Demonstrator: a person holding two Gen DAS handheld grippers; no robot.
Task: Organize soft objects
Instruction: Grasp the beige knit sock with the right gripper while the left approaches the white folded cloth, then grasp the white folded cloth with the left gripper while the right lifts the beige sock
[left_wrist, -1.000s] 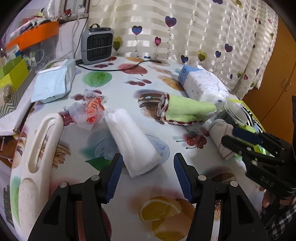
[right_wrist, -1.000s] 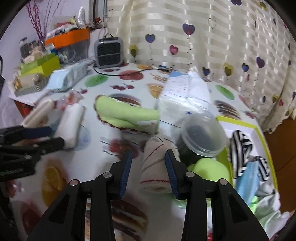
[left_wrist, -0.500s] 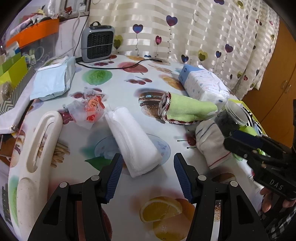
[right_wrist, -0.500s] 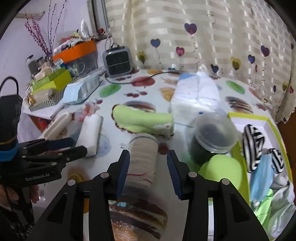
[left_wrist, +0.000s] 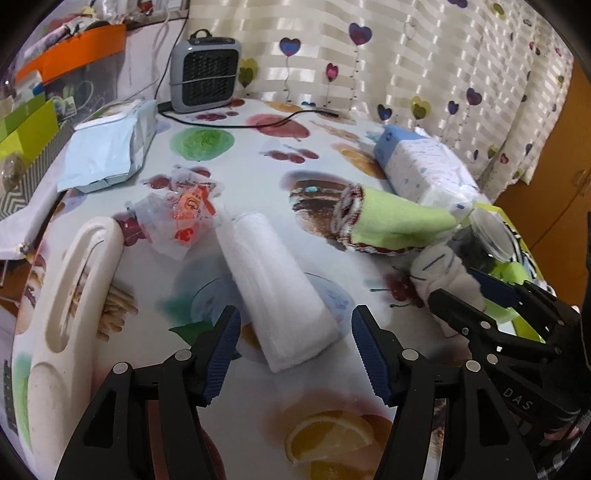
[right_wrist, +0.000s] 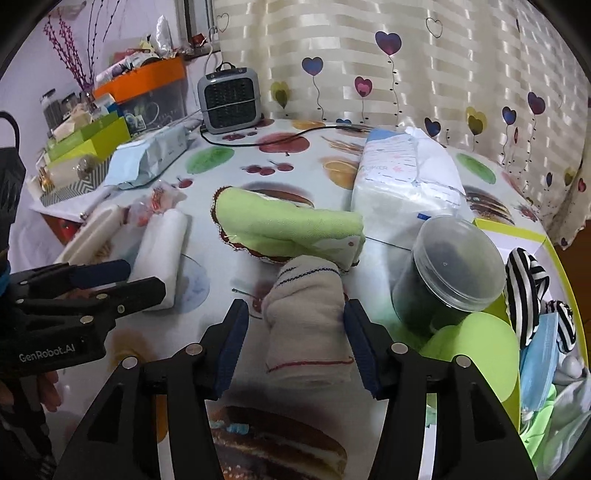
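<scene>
While its jaws were opening, the right gripper (right_wrist: 293, 341) stood over a rolled beige towel (right_wrist: 308, 325) with a blue stitched line near its far end and a red one near its near end; the roll lay between the blue pads on the fruit-printed tablecloth (right_wrist: 229, 158), and a gap showed at the left pad while the right pad sat just beside or against the cloth, so no real pinch showed. The far end of this roll touched a rolled green towel (right_wrist: 288, 225) with a red scalloped edge, which lay across the table in front of a pack of wipes (right_wrist: 402, 173). To the right stood a dark jar with a clear lid (right_wrist: 447, 273), and beyond it a yellow-rimmed box (right_wrist: 509, 230) held striped cloth, a blue piece and other soft things. The left gripper (left_wrist: 295, 349) was likewise spreading its jaws, with the near end of a rolled white towel (left_wrist: 273, 291) lying between the pads, untouched by either. Left of that roll were a crumpled plastic bag (left_wrist: 177, 218) and a long cream holder (left_wrist: 70, 306); a grey heater (left_wrist: 205, 70) stood at the far edge.
</scene>
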